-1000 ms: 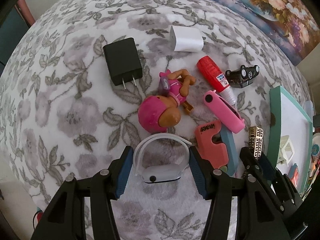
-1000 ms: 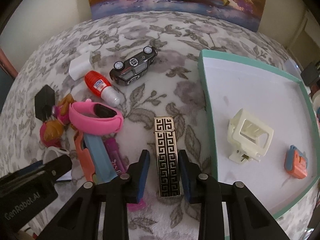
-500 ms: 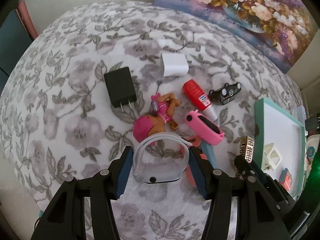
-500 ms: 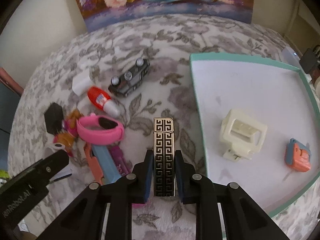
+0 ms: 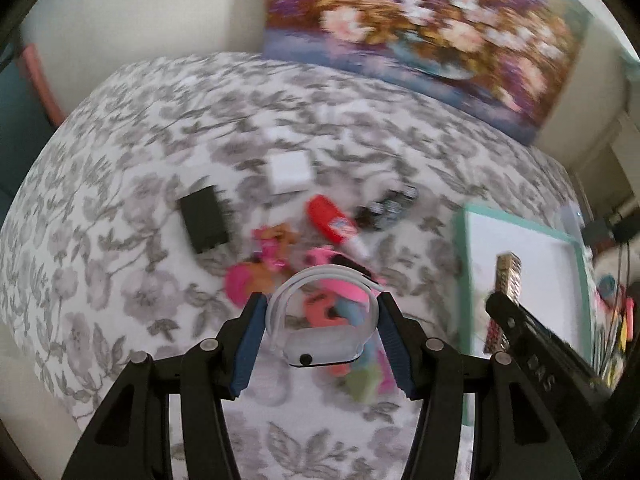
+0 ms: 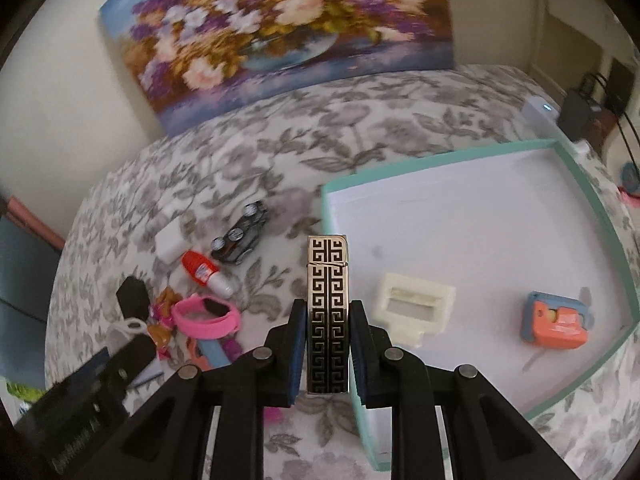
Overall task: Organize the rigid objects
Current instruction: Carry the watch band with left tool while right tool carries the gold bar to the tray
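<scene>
Left wrist view
Left gripper [image 5: 322, 320]: clenched on the white wristband [image 5: 320, 332]; the pads press its loop at 9 and 3 o'clock, and the band hangs clear of the bedspread [image 5: 120, 240].
Band's axis: loop opens toward 12 o'clock, its display face nearest the camera.
Pile below: pink doll [image 5: 256, 276], pink band [image 5: 340, 280], red tube [image 5: 332, 224], toy car [image 5: 384, 212], black charger [image 5: 204, 220] and white block [image 5: 289, 172], all blurred, lying from 10 to 1 o'clock of the gripper.
Tray [image 5: 520, 224]: teal rim, at 2 to 3 o'clock, well apart from the white wristband.
Right gripper [image 5: 508, 308]: seen at 3 o'clock, carrying the patterned lighter [image 5: 509, 276] in front of the tray.

Right wrist view
Right gripper [image 6: 328, 344]: its jaws have just been closing and now clamp the patterned lighter [image 6: 327, 300] by its two long sides.
Lighter's axis: along the fingers, cap end toward 12 o'clock, raised off the bedspread [image 6: 360, 128].
Tray [image 6: 440, 166]: its near corner sits just at 3 o'clock of the lighter; floor open from 1 to 3 o'clock.
Already inside: cream holder [image 6: 416, 304] and orange-blue toy [image 6: 556, 316].
Turning relation: the right hand looks nearer the tray than the left, so its lighter needs only a short carry toward 2 o'clock, over the rim.
</scene>
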Tool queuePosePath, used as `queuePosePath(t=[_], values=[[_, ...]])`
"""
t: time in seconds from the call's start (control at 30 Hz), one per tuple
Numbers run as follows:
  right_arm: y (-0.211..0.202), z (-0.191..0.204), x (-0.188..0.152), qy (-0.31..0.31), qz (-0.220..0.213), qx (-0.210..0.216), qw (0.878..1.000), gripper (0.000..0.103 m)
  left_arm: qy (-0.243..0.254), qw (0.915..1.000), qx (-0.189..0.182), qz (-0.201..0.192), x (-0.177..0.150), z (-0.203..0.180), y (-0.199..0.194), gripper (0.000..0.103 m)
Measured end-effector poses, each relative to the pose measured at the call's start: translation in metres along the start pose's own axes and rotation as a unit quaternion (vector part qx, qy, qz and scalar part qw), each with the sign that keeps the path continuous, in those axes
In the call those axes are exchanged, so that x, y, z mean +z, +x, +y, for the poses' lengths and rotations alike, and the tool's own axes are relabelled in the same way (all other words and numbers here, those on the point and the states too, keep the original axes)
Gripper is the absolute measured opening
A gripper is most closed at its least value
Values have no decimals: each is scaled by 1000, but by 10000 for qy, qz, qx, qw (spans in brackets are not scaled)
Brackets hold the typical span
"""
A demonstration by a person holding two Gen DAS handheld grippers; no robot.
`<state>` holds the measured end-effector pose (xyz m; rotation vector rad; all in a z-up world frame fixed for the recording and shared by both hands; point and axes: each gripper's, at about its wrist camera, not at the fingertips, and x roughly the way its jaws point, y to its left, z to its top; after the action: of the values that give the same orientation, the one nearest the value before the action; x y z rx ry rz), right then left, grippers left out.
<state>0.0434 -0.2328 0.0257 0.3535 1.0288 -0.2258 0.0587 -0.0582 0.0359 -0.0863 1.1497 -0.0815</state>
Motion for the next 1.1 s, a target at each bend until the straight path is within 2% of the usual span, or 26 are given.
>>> queuePosePath(t=[0.23, 0.3, 0.43, 0.73, 0.87, 1.1], values=[[-6, -44, 9, 334, -120, -179, 9992, 22, 674, 9972, -315, 13, -15, -57, -2, 57], [-6, -57, 10, 450, -128, -231, 9986, 22, 858, 9958, -309, -17, -19, -71, -2, 57], [-9, -87, 11, 717, -151, -323, 9968, 22, 1239, 9914, -402, -76, -29, -103, -1, 58], [-13, -133, 7, 1127, -210, -438, 9924, 23, 1776, 9809, -790, 62, -50, -157, 14, 58], [-11, -140, 6, 1215, -186, -422, 9915, 23, 1906, 9781, -805, 215, -56, -168, 27, 58], [-6, -144, 6, 1266, -107, -336, 9913, 23, 1894, 9787, -645, 451, -61, -171, 56, 58]])
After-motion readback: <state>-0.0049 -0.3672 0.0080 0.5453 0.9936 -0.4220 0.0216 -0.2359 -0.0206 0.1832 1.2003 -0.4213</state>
